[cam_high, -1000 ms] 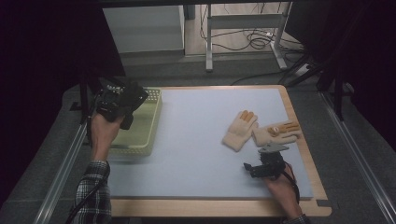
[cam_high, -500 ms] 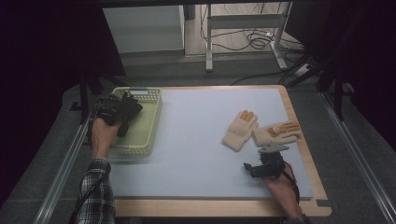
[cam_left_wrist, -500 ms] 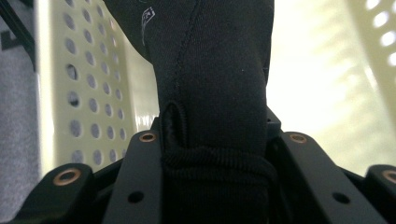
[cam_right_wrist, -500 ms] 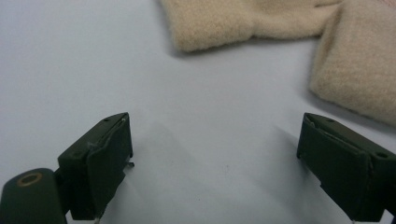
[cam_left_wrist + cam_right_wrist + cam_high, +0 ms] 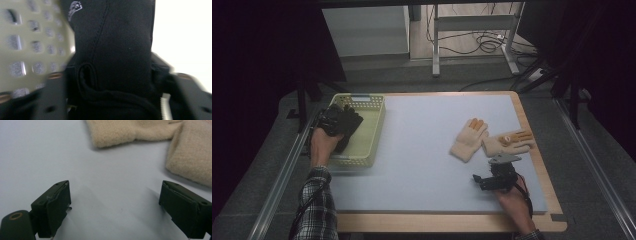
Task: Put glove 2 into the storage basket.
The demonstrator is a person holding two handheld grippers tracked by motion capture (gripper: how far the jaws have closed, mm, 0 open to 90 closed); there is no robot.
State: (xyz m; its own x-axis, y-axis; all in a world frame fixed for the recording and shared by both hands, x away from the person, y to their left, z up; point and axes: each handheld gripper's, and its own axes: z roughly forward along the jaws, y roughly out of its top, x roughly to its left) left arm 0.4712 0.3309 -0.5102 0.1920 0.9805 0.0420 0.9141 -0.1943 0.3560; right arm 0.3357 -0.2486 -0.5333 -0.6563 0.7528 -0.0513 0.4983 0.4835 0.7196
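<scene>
At nine o'clock on the table, the left gripper (image 5: 343, 125) hangs over the green basket (image 5: 373, 131), its jaws just opening around a black glove (image 5: 115, 50). At four o'clock, the right gripper (image 5: 492, 179) rests spread wide, near two beige gloves (image 5: 489, 142).

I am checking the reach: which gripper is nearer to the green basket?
Left. The left gripper is over the green basket with a black glove between its jaws; the right gripper rests far across the mat, beside the beige gloves.

black glove (image 5: 115, 50) | limp, apparently crumpled | over yellow-green basket (image 5: 367, 131), left table edge
</scene>
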